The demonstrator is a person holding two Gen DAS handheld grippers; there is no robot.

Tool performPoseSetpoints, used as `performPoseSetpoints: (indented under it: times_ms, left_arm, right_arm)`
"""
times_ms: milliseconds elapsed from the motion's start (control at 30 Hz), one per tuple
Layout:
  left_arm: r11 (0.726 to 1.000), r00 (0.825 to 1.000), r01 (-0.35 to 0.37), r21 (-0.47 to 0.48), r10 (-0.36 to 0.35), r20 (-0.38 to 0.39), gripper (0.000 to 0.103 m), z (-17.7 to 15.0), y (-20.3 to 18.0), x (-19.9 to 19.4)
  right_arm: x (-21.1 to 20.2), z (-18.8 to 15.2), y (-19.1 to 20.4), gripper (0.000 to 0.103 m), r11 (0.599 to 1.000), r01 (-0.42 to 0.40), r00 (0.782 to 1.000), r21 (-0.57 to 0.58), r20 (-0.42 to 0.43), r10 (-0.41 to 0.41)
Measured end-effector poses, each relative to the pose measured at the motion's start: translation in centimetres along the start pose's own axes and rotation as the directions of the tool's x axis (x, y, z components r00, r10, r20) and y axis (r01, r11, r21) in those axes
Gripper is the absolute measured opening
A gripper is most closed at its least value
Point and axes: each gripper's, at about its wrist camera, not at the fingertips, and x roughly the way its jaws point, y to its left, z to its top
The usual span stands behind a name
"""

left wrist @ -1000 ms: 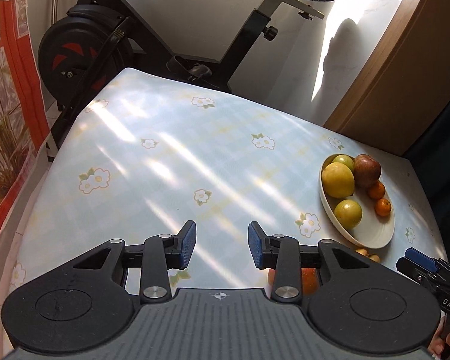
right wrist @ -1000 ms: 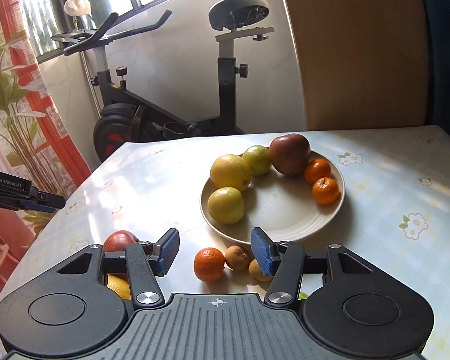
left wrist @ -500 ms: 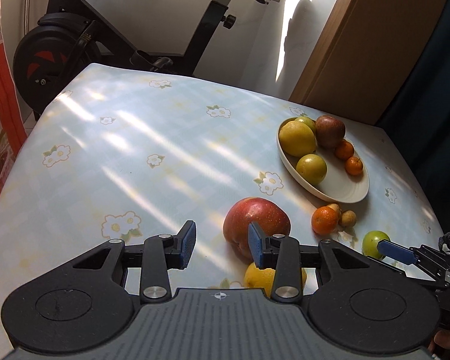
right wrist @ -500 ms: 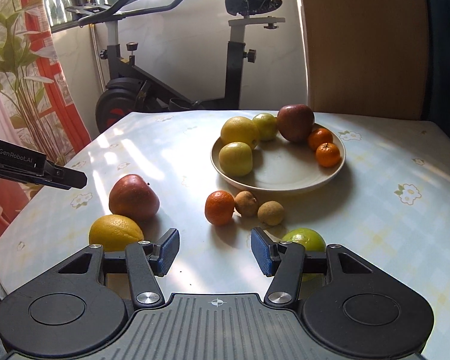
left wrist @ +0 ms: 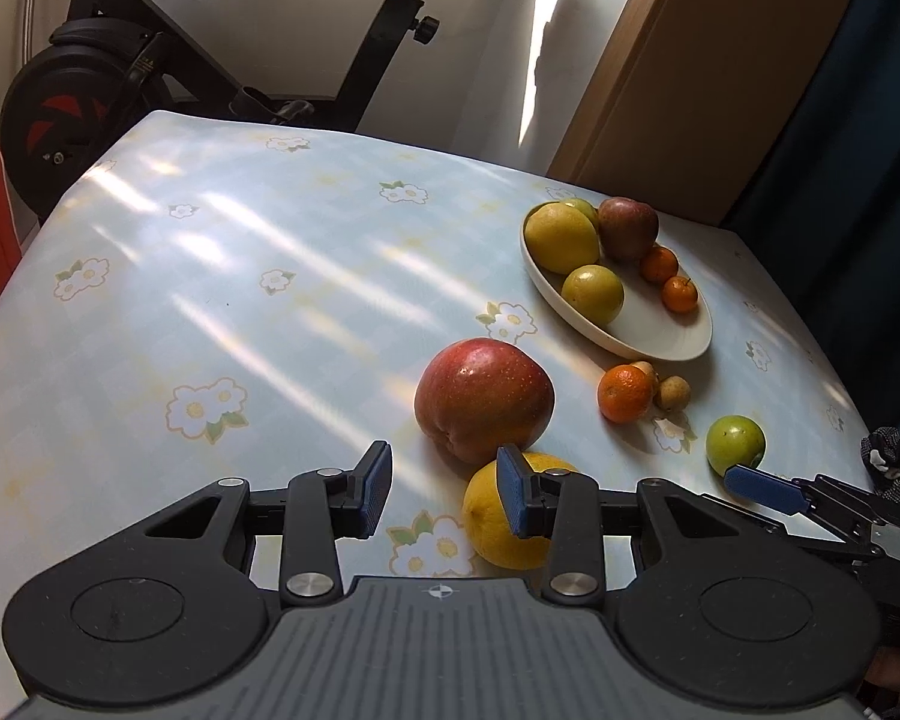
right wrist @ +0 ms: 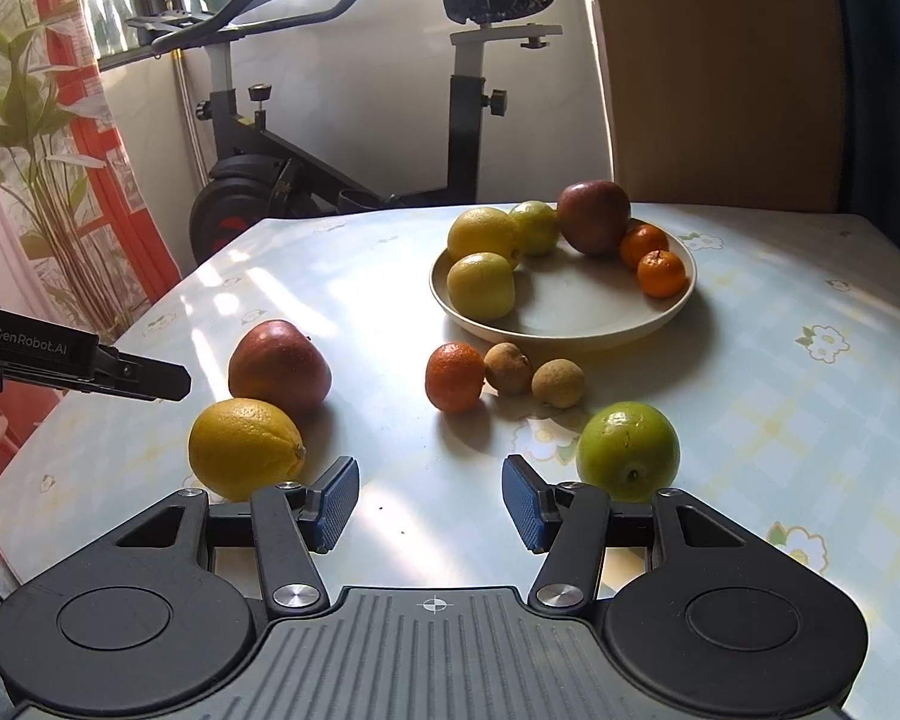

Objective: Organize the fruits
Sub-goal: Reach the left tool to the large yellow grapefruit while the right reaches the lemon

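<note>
Hand-held grippers (right wrist: 431, 504) lower, nearer fruit.

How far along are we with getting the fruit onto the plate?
Six fruits already sit on the plate. Nothing is in hand: the left tongs and right tongs are open and empty. Six are left on the table: red apple, yellow orange, tangerine, two brown fruits, green apple.

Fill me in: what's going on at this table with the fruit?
A person holds a gripper in each hand above the table, sorting fruit. Both the left gripper and the right gripper are open and empty. Six fruits sit on the plate. Loose beside it: red apple, yellow citrus, green apple, mandarin, two small brown fruits.
</note>
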Motion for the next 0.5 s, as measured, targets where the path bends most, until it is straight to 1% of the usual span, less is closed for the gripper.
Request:
performPoseSetpoints:
  times_ms: [100,200,267,367,500]
  left_arm:
    - [1.0,1.0,0.015,-0.018,-0.015,-0.002,0.04,-0.4,0.1,0.2]
    - [1.0,1.0,0.018,0.011,-0.018,0.001,0.04,-0.4,-0.2,0.3]
    - [1.0,1.0,0.025,0.011,-0.025,0.003,0.04,-0.3,-0.2,0.5]
    - [0.998,0.998,0.058,-0.033,-0.058,-0.001,0.04,-0.3,0.4,0.5]
    - [0.988,0.993,0.116,-0.099,-0.117,-0.006,0.04,-0.5,1.1,0.8]
  right_arm:
    - [0.4,-0.2,0.1,0.05,1.0,-0.003,1.0,-0.007,-0.019,0.003]
    - [1.1,-0.2,0.8,0.05,0.998,-0.031,0.999,-0.048,-0.038,0.029]
    - [1.4,-0.3,1.5,0.05,0.995,-0.037,0.998,-0.087,-0.047,0.033]
    - [1.6,-0.1,2.1,0.05,0.992,-0.044,0.997,-0.121,-0.06,0.037]
    - [2.1,0.1,2.1,0.051,0.991,-0.045,0.996,-0.127,-0.08,0.035]
